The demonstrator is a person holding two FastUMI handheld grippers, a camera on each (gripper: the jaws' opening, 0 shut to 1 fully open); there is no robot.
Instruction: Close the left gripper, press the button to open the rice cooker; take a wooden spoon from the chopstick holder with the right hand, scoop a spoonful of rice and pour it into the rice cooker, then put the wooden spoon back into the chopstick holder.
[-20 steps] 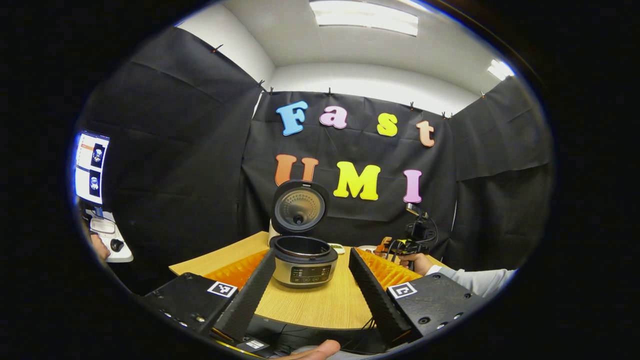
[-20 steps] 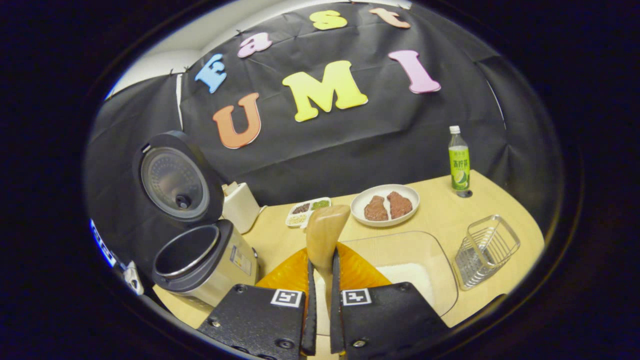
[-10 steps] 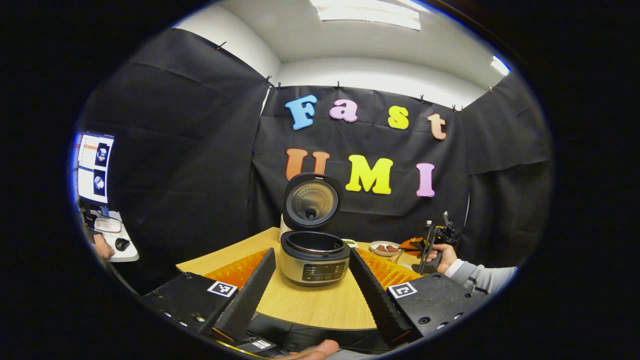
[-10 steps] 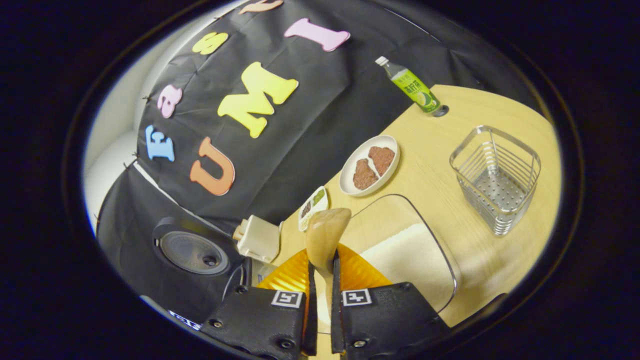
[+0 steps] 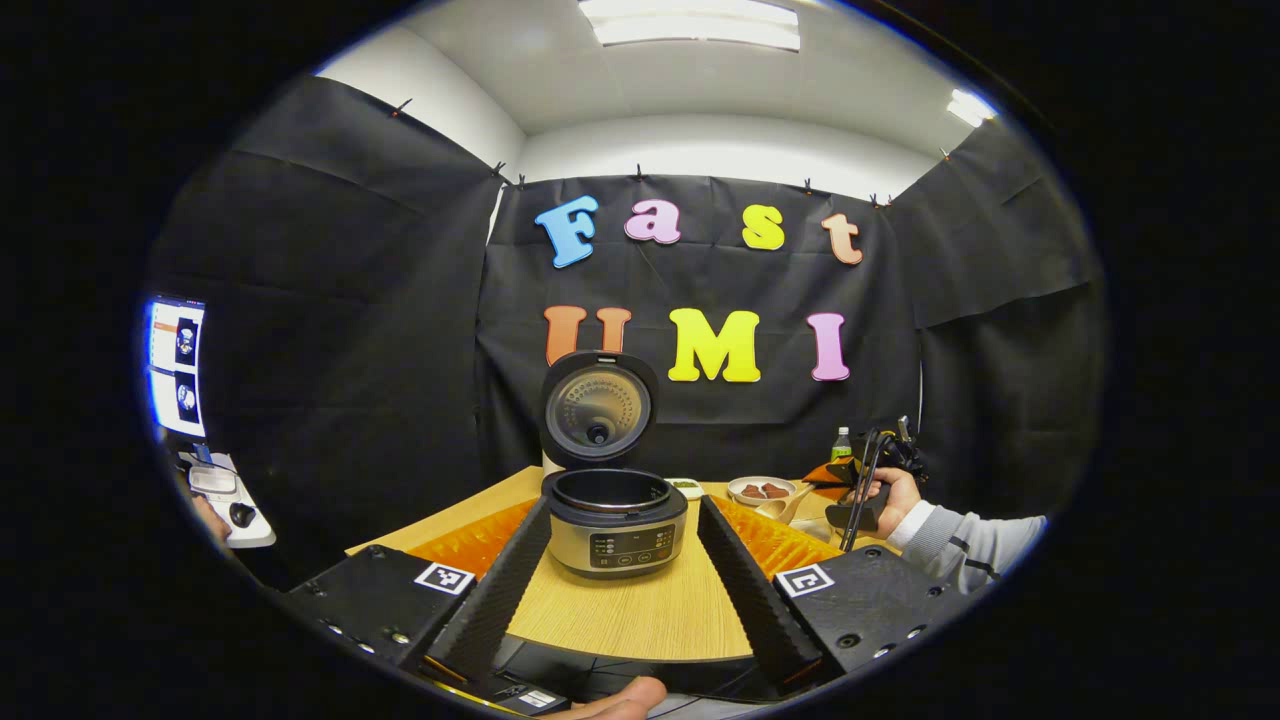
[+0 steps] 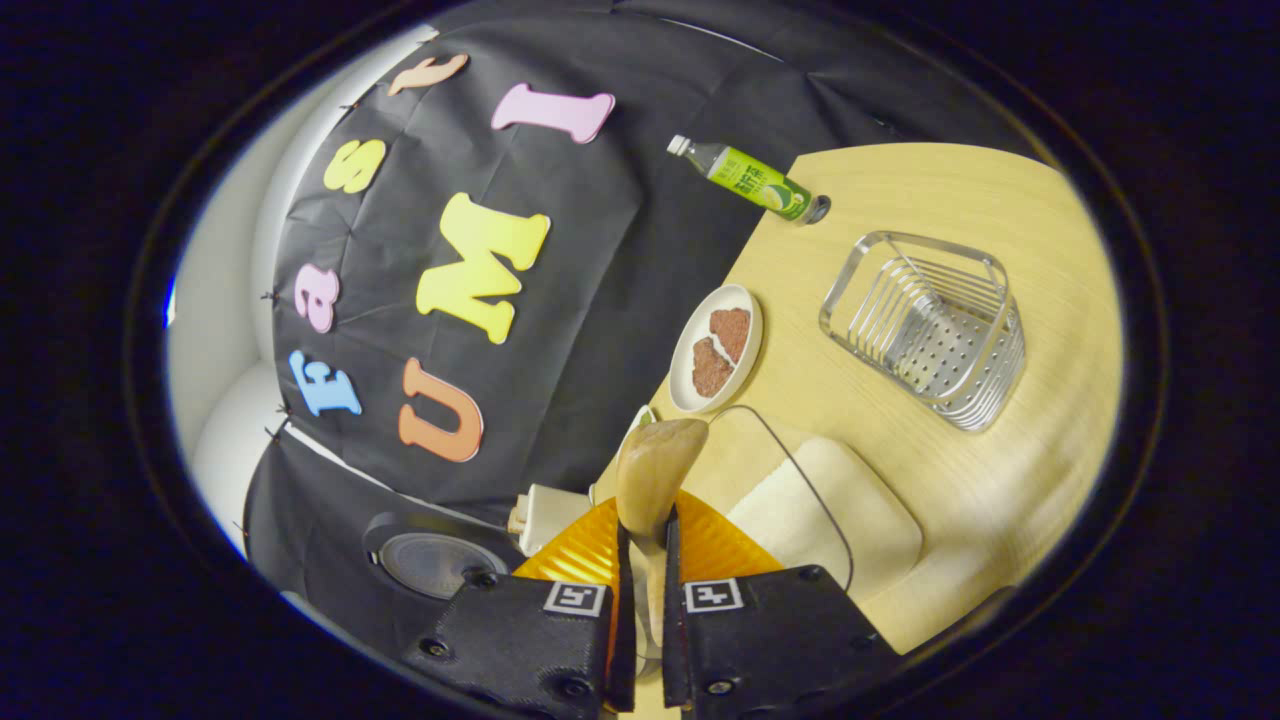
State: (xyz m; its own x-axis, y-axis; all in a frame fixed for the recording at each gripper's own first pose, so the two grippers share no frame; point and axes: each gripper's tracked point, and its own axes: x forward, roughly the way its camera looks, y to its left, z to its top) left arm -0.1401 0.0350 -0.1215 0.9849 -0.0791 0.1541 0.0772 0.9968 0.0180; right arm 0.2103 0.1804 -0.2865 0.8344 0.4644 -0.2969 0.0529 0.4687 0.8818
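The rice cooker (image 5: 613, 520) stands on the wooden table (image 5: 640, 610) with its lid (image 5: 598, 408) raised, framed by my left gripper (image 5: 622, 507), which is open and holds nothing. My right gripper (image 6: 640, 535) is shut on the handle of the wooden spoon (image 6: 655, 465), whose bowl sticks up past the fingertips. I cannot tell if rice lies in it. Just beyond is the glass dish of white rice (image 6: 825, 500). The wire chopstick holder (image 6: 925, 320) stands farther off. In the left gripper view, a hand holds the right gripper (image 5: 862, 490) right of the cooker.
A white plate (image 6: 715, 345) with two pieces of meat and a green bottle (image 6: 752, 178) stand near the back wall. A white box (image 6: 545, 512) sits beside the cooker lid (image 6: 435, 565). A monitor (image 5: 175, 365) and side desk are at the far left.
The right gripper has rolled strongly with the spoon and swung away from the cooker toward the rice dish and holder. The left gripper stays open and has only shifted slightly.
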